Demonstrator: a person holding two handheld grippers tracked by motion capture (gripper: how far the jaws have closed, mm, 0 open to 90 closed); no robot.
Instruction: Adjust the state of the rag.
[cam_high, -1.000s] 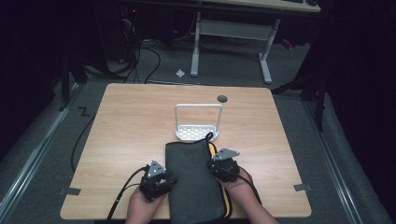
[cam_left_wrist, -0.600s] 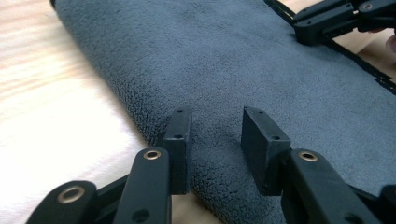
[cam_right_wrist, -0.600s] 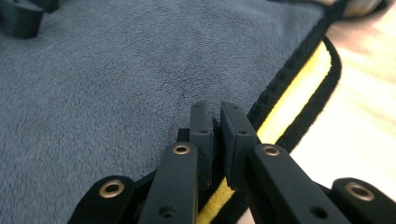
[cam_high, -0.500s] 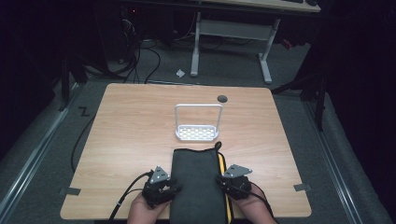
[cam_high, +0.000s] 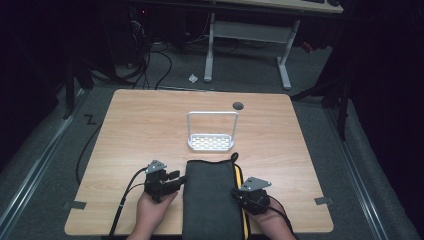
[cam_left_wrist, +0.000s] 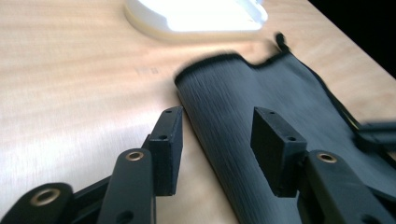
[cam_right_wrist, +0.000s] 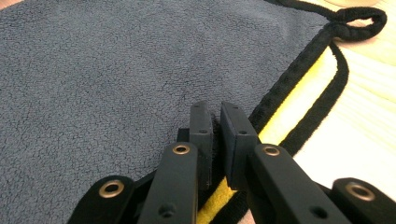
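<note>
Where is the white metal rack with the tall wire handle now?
In the high view, the white metal rack stands at the table's middle, just beyond the far edge of the folded dark grey towel, apart from both grippers.

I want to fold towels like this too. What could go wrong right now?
The left hand-held gripper has just been opening, and its jaws straddle the dark towel edge without pressing it, so that side may slip loose. The right hand-held gripper pinches just a thin bit of the hem, which could pull out. The towel's near end hangs over the table edge, so it might slide off.
</note>
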